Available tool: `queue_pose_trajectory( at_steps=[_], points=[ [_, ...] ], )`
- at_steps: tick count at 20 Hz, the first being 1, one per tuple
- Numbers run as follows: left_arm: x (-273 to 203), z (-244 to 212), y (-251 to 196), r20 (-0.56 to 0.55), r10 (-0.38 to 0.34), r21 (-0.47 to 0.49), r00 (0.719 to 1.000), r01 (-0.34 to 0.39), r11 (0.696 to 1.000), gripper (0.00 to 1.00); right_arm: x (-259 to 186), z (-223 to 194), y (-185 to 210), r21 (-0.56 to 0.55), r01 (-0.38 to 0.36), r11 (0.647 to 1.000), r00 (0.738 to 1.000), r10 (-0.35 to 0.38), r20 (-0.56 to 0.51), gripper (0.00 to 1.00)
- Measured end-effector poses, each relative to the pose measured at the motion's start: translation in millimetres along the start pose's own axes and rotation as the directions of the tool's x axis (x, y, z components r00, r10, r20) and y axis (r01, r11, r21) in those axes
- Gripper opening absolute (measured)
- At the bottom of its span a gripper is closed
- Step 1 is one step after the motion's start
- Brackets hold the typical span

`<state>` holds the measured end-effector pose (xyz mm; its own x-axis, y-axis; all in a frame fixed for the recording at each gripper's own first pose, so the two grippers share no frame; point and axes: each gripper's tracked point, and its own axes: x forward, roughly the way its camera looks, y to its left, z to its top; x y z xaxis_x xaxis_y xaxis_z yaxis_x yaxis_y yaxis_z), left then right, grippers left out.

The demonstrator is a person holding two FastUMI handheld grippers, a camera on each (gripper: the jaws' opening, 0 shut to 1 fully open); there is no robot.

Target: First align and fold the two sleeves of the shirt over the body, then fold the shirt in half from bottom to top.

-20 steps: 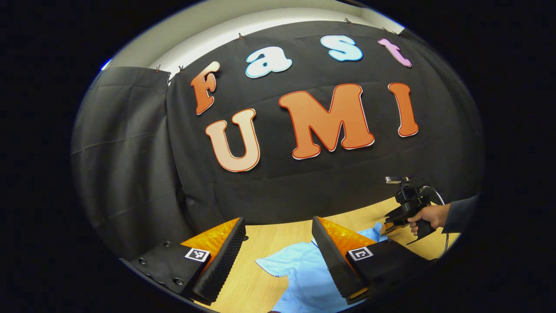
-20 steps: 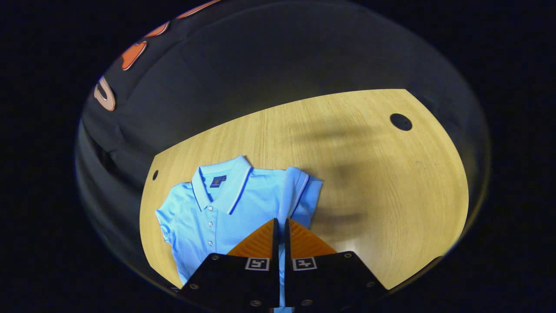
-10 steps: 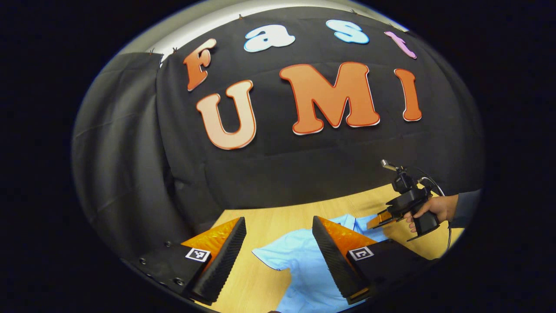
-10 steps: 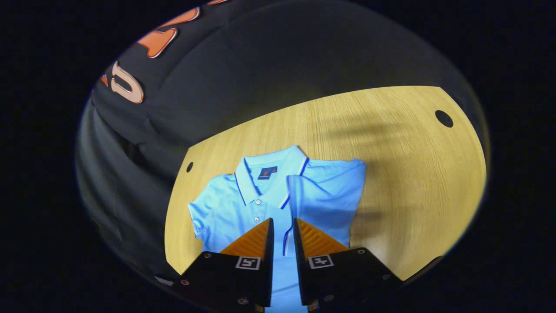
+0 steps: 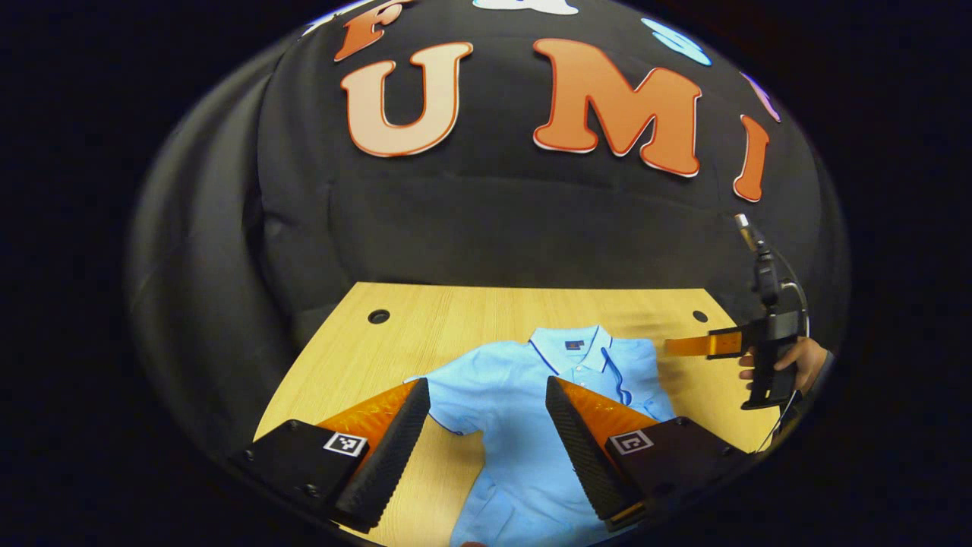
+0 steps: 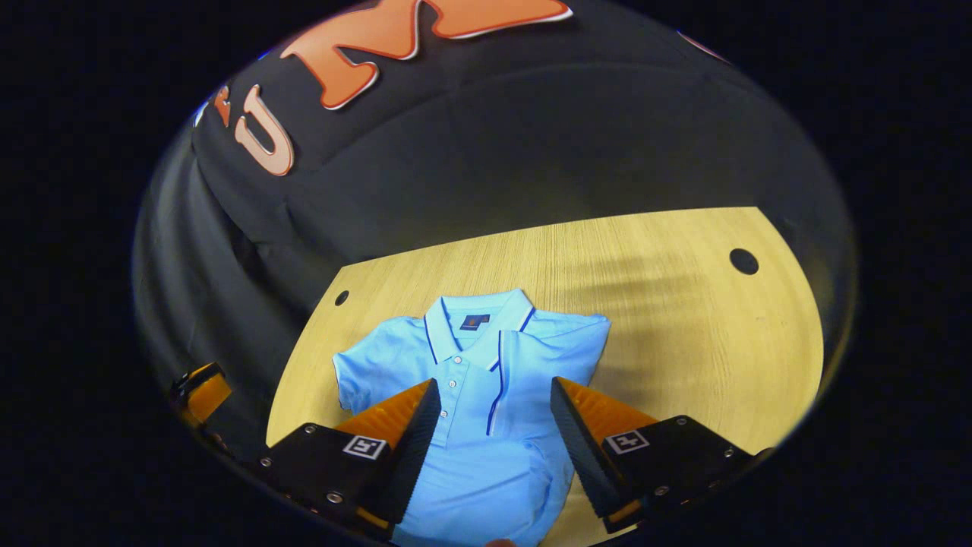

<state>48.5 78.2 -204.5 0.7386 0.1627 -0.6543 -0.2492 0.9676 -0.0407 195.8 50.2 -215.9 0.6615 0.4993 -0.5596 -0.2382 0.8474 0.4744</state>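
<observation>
A light blue polo shirt (image 5: 524,403) (image 6: 474,425) lies face up on the wooden table (image 5: 456,319), collar toward the wall. One sleeve (image 6: 550,346) lies folded over the body, its edge next to the button placket. The other sleeve (image 6: 368,365) (image 5: 448,395) is spread out flat. My right gripper (image 6: 493,437) hovers open above the shirt's chest, with nothing between its fingers. My left gripper (image 5: 486,448) stands open above the spread sleeve's side of the shirt. In the left gripper view, the right gripper (image 5: 683,346) shows at the far right, held by a hand (image 5: 801,363).
The table (image 6: 683,319) has small round holes near its back corners (image 6: 744,261) (image 6: 342,298) (image 5: 378,316). Bare wood lies on both sides of the shirt. The left gripper (image 6: 201,391) shows past the table's left edge in the right gripper view.
My right gripper carried the sleeve over the body, then opened and let it go. It has since drawn back. The left gripper view has tilted down toward the table.
</observation>
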Motion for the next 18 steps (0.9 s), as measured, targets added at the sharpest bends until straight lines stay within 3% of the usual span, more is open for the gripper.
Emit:
queue_pose_trajectory(
  at_steps=[2,7,12,18],
  points=[
    [18,-6,10,-0.048,-0.032,-0.029,0.998,0.031,0.999,1.00,-20,0,0,-0.013,0.035,0.999,0.998,-0.035,0.046,0.96],
    [61,-29,39,-0.195,-0.055,-0.106,0.979,0.035,0.994,0.99,-61,-7,-8,-0.060,0.155,0.986,0.980,-0.145,0.136,0.98],
    [108,-59,55,-0.336,-0.065,-0.155,0.940,0.013,0.988,0.98,-95,-18,-8,-0.018,0.207,0.978,0.963,-0.201,0.181,0.99],
    [152,-107,77,-0.536,-0.047,-0.191,0.843,-0.066,0.979,0.98,-131,-49,-10,0.047,0.280,0.959,0.940,-0.284,0.191,0.99]
  ],
)
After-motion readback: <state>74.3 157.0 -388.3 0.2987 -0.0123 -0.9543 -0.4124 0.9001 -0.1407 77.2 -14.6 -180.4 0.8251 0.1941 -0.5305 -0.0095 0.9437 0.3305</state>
